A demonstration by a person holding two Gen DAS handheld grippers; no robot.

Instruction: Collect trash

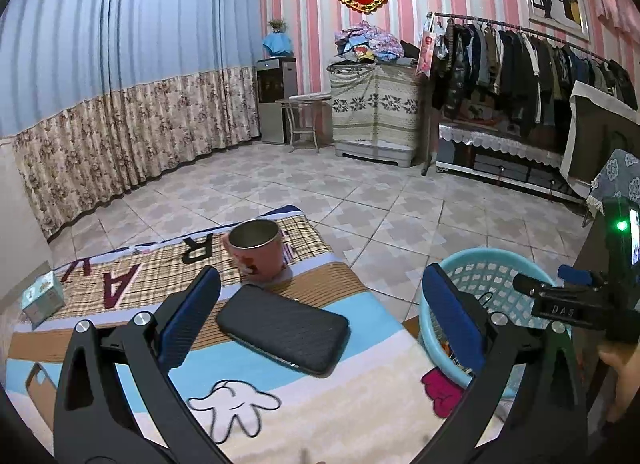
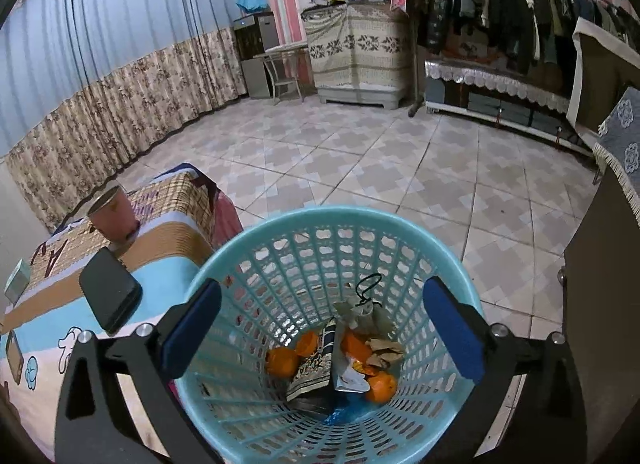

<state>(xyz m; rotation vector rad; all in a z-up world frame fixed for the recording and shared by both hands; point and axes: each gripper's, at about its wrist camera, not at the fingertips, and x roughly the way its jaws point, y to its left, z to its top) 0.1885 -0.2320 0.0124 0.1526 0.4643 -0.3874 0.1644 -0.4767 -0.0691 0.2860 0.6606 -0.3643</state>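
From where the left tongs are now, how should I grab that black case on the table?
Grip the black case across its short width, coming from above. It lies flat and thin, so only its long edges offer purchase; the open left tongs already straddle it.

pink cup (image 1: 258, 250), black case (image 1: 284, 330), small box (image 1: 42, 298)

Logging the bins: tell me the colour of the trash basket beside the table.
Light turquoise blue trash basket, with a perforated lattice wall; clearest in the right wrist view.
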